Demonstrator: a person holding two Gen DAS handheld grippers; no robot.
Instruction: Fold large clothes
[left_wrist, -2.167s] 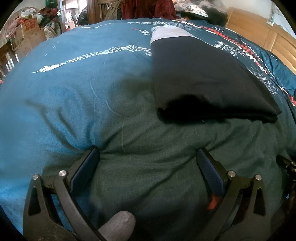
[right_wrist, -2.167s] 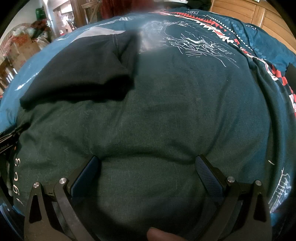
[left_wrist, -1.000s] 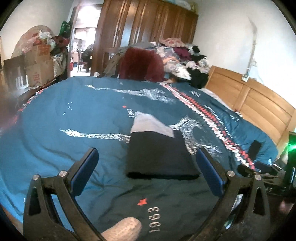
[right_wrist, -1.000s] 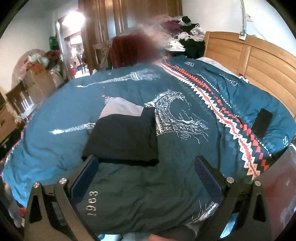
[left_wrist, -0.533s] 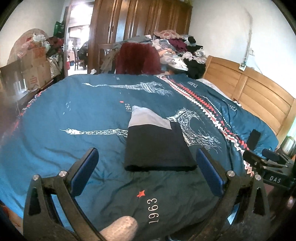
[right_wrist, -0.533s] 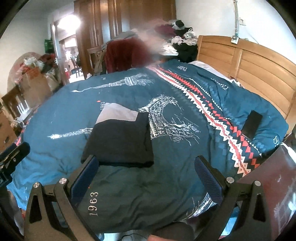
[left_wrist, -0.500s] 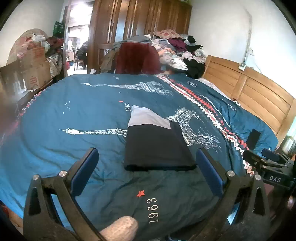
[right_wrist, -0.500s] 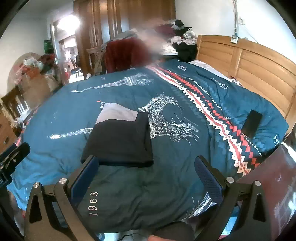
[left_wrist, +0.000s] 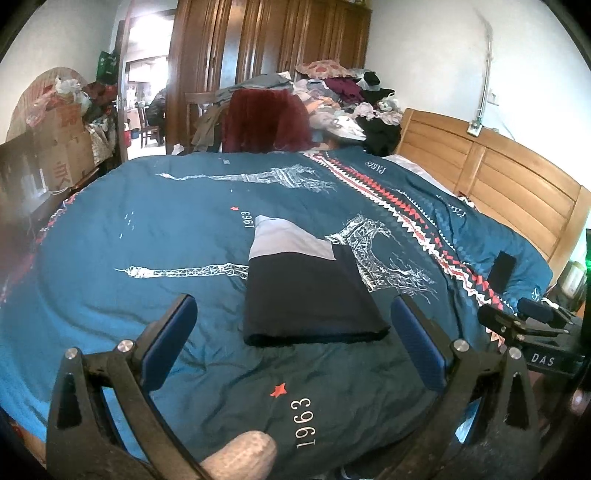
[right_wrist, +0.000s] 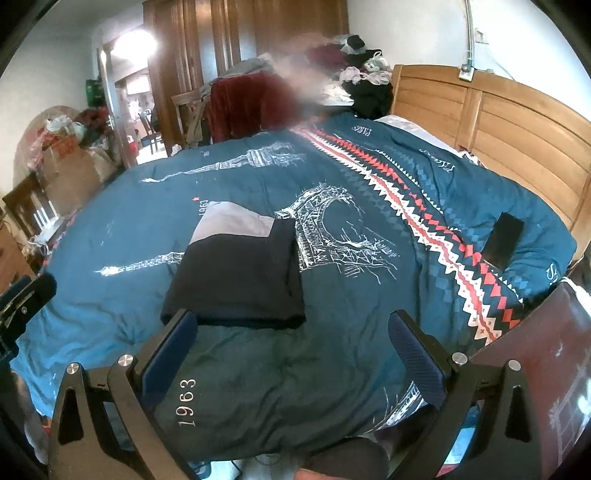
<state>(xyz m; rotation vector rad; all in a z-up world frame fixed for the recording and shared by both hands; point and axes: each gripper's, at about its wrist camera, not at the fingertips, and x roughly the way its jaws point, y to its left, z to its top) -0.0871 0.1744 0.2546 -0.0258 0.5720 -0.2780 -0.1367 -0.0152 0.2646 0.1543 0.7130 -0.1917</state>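
Folded black garment (left_wrist: 306, 291) lies lengthwise on the bedspread (left_wrist: 147, 236), grey end toward the wardrobe (left_wrist: 273, 48); both grippers (left_wrist: 295, 343) (right_wrist: 295, 347) gape wide, empty.

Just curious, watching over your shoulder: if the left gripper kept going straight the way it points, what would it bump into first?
Probably the folded dark garment on the blue bedspread, centred ahead of the open left gripper; depth is uncertain.

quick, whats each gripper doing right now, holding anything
left gripper: open, fingers wide apart, holding nothing, held above the bed short of the folded dark garment.
right gripper: open, fingers wide apart, holding nothing.
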